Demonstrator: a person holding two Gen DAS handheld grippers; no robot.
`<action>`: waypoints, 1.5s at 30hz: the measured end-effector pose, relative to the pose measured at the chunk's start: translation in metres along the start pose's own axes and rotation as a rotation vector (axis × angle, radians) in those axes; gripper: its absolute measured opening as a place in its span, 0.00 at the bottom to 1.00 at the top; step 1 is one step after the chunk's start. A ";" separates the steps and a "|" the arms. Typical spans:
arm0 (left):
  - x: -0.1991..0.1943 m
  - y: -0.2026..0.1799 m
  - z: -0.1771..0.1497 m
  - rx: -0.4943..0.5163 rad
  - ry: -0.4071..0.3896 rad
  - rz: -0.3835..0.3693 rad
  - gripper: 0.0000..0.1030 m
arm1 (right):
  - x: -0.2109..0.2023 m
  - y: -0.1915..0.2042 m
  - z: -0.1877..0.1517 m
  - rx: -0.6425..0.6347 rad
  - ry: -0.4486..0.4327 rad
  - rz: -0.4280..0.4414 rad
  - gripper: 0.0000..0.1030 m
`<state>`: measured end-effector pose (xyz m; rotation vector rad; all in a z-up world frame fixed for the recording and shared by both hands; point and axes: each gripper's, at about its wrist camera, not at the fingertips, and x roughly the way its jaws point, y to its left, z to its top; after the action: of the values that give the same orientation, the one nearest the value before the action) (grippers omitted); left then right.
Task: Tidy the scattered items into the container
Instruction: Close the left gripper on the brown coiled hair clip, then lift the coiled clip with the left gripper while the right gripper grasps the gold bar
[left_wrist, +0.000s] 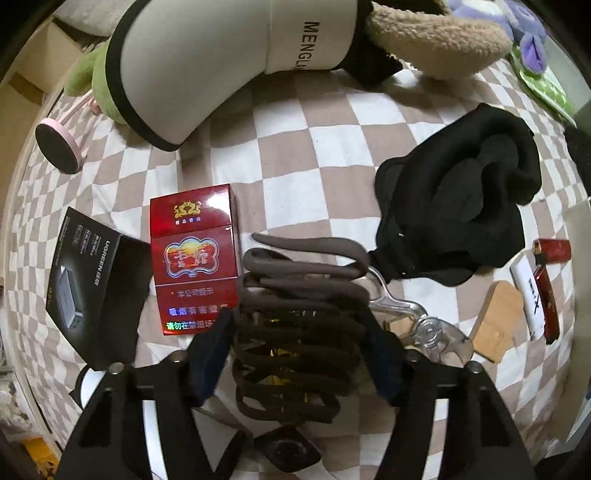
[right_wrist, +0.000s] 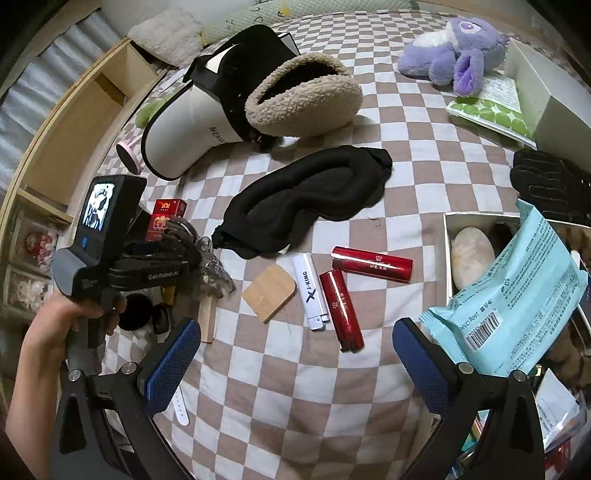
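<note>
My left gripper (left_wrist: 301, 354) is shut on a brown hair claw clip (left_wrist: 299, 314), held just above the checkered bed; it also shows in the right wrist view (right_wrist: 184, 240). A red cigarette pack (left_wrist: 195, 258) lies left of it, a clear clip (left_wrist: 424, 325) to its right. My right gripper (right_wrist: 295, 362) is open and empty above the bed. Ahead of it lie a white lighter (right_wrist: 310, 291), two red tubes (right_wrist: 340, 310), a wooden scraper (right_wrist: 269, 291) and a black eye mask (right_wrist: 306, 199). The white container box (right_wrist: 448, 251) at right holds a stone (right_wrist: 472, 254) and a light blue packet (right_wrist: 517, 299).
A white neck pillow (right_wrist: 184, 125), a fuzzy earmuff (right_wrist: 306, 96), a purple plush (right_wrist: 454, 51), a black glove (right_wrist: 546, 184) and a black Ugreen box (left_wrist: 88, 280) lie around. A pink stand (left_wrist: 55, 144) sits at far left. A wooden shelf (right_wrist: 74, 122) borders the bed.
</note>
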<state>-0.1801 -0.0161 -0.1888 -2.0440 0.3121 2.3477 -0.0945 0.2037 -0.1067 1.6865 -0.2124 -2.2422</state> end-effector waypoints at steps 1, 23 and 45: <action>-0.001 0.000 -0.001 0.002 -0.001 0.000 0.62 | -0.001 -0.001 0.000 0.003 -0.001 0.000 1.00; -0.085 0.019 -0.073 -0.009 -0.192 -0.135 0.62 | -0.021 0.020 -0.016 -0.032 -0.035 0.011 1.00; -0.133 0.055 -0.106 -0.097 -0.298 -0.217 0.62 | 0.010 0.119 -0.056 -0.597 -0.150 0.161 1.00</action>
<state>-0.0644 -0.0705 -0.0644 -1.6288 -0.0292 2.5187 -0.0238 0.0934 -0.0950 1.1463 0.2574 -2.0354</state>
